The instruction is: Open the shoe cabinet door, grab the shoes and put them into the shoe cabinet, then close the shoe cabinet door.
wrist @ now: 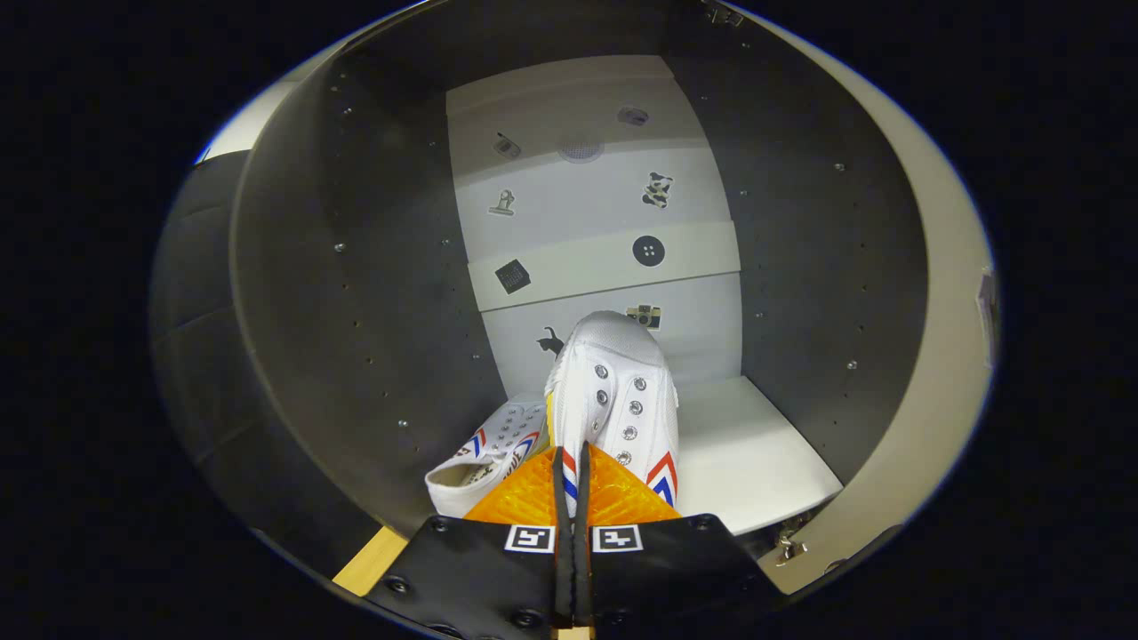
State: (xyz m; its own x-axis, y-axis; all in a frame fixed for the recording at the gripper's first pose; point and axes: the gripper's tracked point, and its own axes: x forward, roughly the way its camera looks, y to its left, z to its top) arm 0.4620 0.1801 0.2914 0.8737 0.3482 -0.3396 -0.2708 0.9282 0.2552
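A white canvas shoe (615,391) with red and blue stripes hangs just ahead of my gripper (573,480), toe pointing into the shoe cabinet (356,293). My fingers (524,498) are pressed close together on the shoe's heel edge. A second matching shoe (484,453) lies on its side on the cabinet's white bottom shelf (756,453), to the left of the held one. The cabinet's dark side walls curve around both shoes.
The cabinet's white back panel (596,222) carries small stickers and a shelf ledge. The open door (942,356) stands at the right with a hinge (787,547) near its lower edge. A strip of wooden floor (369,560) shows at lower left.
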